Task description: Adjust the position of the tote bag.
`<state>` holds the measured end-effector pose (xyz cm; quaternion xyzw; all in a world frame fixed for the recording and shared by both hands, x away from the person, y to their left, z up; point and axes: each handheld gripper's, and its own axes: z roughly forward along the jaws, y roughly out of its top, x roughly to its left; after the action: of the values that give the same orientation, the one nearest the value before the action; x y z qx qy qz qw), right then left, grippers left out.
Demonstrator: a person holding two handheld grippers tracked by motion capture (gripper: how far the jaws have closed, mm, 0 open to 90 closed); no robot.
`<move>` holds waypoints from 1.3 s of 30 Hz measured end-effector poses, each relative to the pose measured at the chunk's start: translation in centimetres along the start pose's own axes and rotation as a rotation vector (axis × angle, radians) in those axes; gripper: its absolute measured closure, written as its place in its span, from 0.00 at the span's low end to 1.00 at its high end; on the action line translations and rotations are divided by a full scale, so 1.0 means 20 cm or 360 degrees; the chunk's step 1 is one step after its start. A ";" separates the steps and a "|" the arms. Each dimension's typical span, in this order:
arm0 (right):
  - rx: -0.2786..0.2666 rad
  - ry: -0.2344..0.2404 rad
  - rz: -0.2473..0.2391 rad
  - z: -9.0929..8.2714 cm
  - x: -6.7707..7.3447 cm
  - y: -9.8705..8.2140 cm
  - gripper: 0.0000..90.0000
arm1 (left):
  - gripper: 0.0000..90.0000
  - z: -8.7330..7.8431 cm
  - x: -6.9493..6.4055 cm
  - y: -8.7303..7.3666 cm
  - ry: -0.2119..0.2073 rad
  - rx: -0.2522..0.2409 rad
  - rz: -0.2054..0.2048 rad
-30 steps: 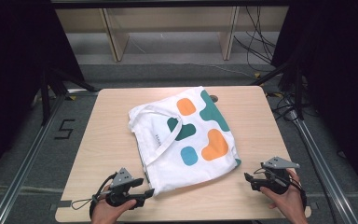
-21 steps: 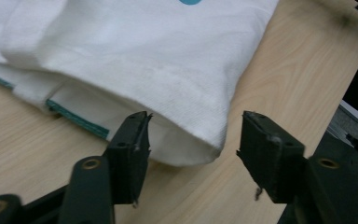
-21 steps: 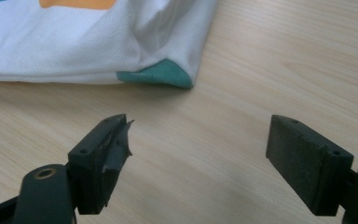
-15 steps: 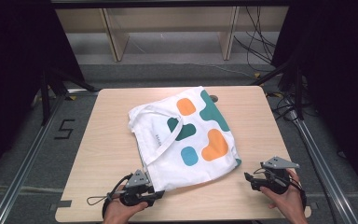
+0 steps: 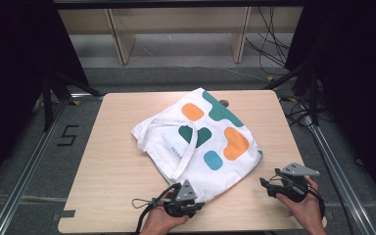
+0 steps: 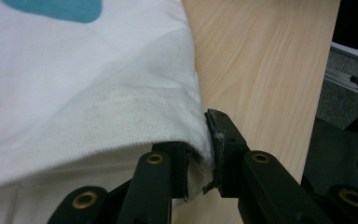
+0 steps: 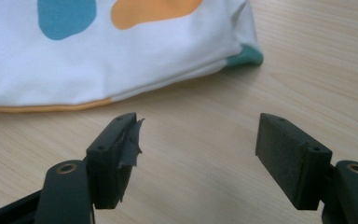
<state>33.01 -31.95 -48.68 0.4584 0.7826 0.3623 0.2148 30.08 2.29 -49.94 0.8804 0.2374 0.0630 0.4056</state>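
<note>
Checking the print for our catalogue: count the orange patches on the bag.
3 on the bag: one near its far edge, one toward the right side, a thin strip along its near edge. Others may be hidden underneath.

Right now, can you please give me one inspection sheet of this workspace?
Surface: light wooden table, bare around the bag.
Job's things: white tote bag with orange and teal patches, lying flat, handle on top.
Clutter: nothing seen.
Grippers: left gripper has just been closing, pads pinching the bag's near corner; right gripper has just been closing slightly, open over bare wood, apart from the bag.
Cables: cable loop beside left gripper; floor cables behind.
Surroundings: wooden shelf frame, dark curtains.
</note>
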 end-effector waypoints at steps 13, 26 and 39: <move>-0.0029 -0.0068 0.0068 -0.03 -0.05 -0.01 0.35 | 0.84 0.34 -0.14 0.26 -0.0019 -0.0068 0.0129; -0.0040 0.0102 -0.0002 -0.02 0.07 0.03 0.26 | 0.38 -0.13 0.04 0.08 0.0029 -0.0298 -0.0115; -0.0071 0.0350 -0.0244 0.01 0.39 0.14 0.18 | 0.26 -0.50 0.45 -0.28 0.0510 -0.0236 -0.0299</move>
<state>30.92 -24.10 -46.80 0.3498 0.8259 0.4103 0.1649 32.90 16.48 -48.10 0.8009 0.3748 0.1814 0.4304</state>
